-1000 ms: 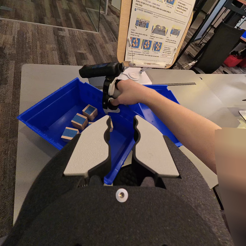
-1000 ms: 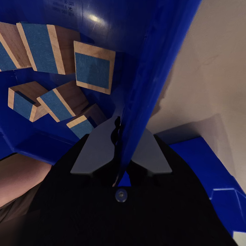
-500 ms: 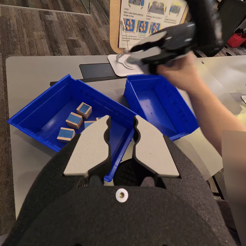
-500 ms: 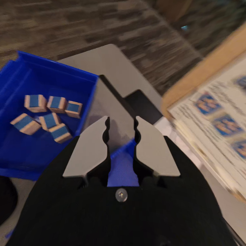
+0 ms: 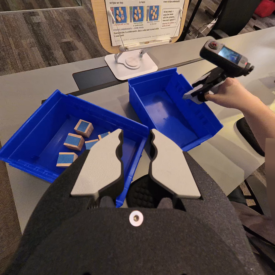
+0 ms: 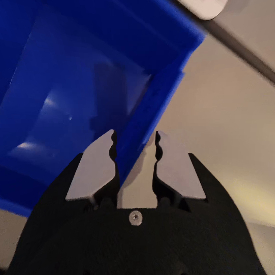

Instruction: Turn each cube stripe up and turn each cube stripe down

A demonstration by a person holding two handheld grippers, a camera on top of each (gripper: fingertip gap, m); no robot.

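**Cubes in the left bin, stripes up; both claws spread**

In the left blue plastic bin (image 5: pixel 44 117), five wooden cubes are visible, each with a blue stripe. Three cubes are in full view: the far cube (image 5: pixel 83 128), the middle cube (image 5: pixel 73 141) and the near cube (image 5: pixel 66 159). All three show the stripe on the top face. Two further cubes (image 5: pixel 91 143) are partly hidden behind the left claw's finger; each also shows blue on top. Any cubes behind the finger cannot be counted.

The left bin lies with its long axis running from the near left to the far right of the left wrist view. The right blue plastic bin (image 5: pixel 193 113) holds no cubes and has its long axis running away from the camera, angled slightly rightward. The two bins stand close together, with a narrow gap of desk between their nearest corners.

The left claw (image 5: pixel 136 131) hovers above the near right corner of the left bin, fingers spread, gripping nothing. The right claw (image 6: pixel 135 131) is also spread. In the right wrist view, the rim of the right bin passes between its fingers; contact cannot be confirmed. A hand (image 5: pixel 227 93) holds it at the right wall of that bin.

Both bins rest on a flat grey desk (image 5: pixel 29 83). At the far edge stands one wooden-framed instruction board (image 5: pixel 141 22) on a white base plate. The floor beyond is dark wood-pattern plank (image 5: pixel 37 37).
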